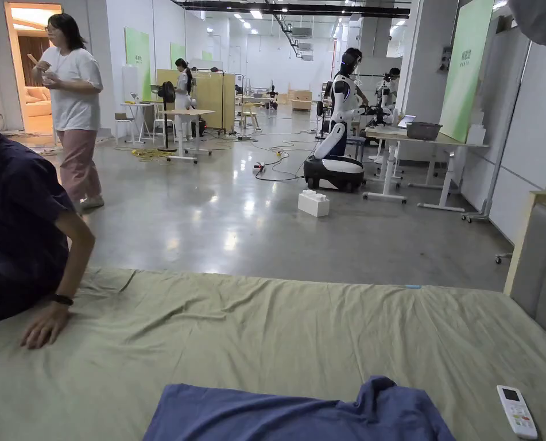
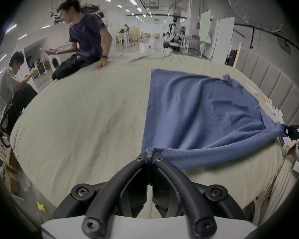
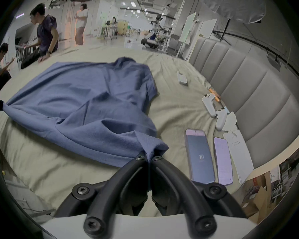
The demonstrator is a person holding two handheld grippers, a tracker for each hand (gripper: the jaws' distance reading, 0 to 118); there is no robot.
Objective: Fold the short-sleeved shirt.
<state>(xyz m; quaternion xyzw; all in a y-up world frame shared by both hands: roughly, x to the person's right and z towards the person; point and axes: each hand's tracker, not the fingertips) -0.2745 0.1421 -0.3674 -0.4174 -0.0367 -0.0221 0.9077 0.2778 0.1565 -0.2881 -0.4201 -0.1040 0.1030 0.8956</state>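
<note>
A blue short-sleeved shirt (image 1: 300,416) lies spread on the beige bed sheet (image 1: 266,327), its far edge at the bottom of the head view. In the left gripper view my left gripper (image 2: 149,157) is shut on one near corner of the shirt (image 2: 202,111), and the cloth bunches up between its jaws. Across the hem, the right gripper (image 2: 286,132) pinches the other corner. In the right gripper view my right gripper (image 3: 148,157) is shut on a fold of the shirt (image 3: 86,97). The hem hangs taut between both grippers, slightly lifted.
A person in a dark shirt (image 1: 19,241) sits on the bed's left side, one hand on the sheet. A white remote (image 1: 517,411), two phones (image 3: 199,156), white controllers (image 3: 212,108) and papers lie along the padded headboard (image 3: 248,91). Beyond the bed stand another person (image 1: 73,109), tables and a robot (image 1: 340,143).
</note>
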